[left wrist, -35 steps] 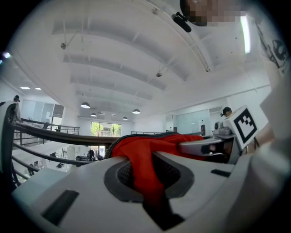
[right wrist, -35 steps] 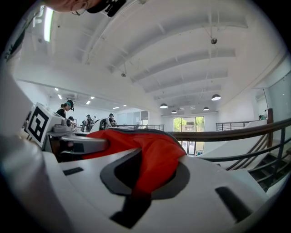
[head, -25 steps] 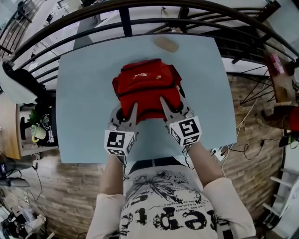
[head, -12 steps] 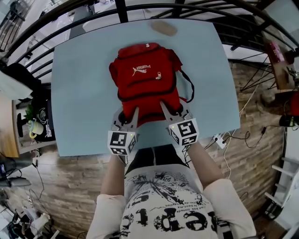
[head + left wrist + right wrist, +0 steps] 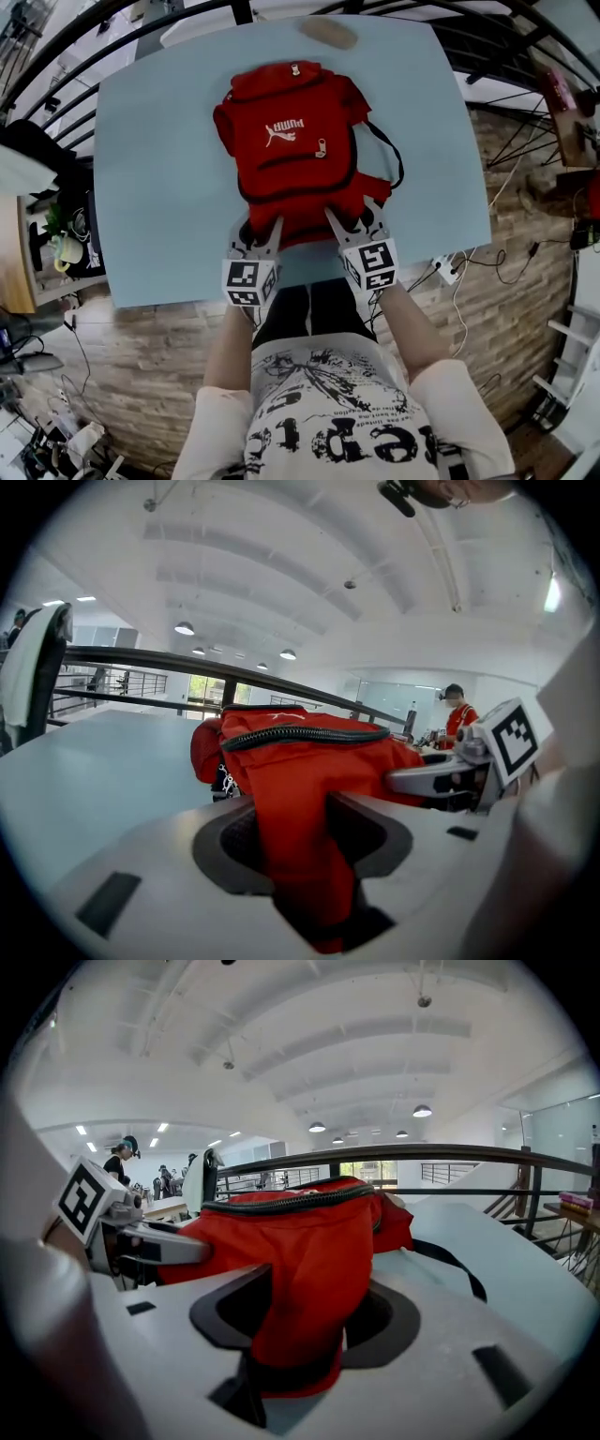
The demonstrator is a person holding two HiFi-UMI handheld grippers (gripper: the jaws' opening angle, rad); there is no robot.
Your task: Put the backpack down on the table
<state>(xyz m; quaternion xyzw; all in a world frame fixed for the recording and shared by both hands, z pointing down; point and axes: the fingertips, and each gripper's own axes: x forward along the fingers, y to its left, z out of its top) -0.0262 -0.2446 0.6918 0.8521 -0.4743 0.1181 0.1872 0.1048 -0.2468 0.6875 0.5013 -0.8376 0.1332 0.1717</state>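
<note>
The red backpack carries white "PUMA" lettering with the leaping-cat mark beside it, and from over my grippers the word reads upside down. The backpack lies flat on the pale blue bench, stretching straight ahead of both grippers, its near hem reaching back into them. A black zip curves across its front pocket, with a small silver pull above it. A black strap loops out on the bench ahead and to the outside of my right gripper.

My left gripper sits just beside the right one at the near edge. Both have just been opening their jaws. A fold of red fabric runs between each pair, slack in the loosened gap rather than squeezed. I cannot tell whether it touches the pads.

Far beyond the backpack, at the bench's opposite edge, lies a small tan oval object. A black railing curves around past it.
</note>
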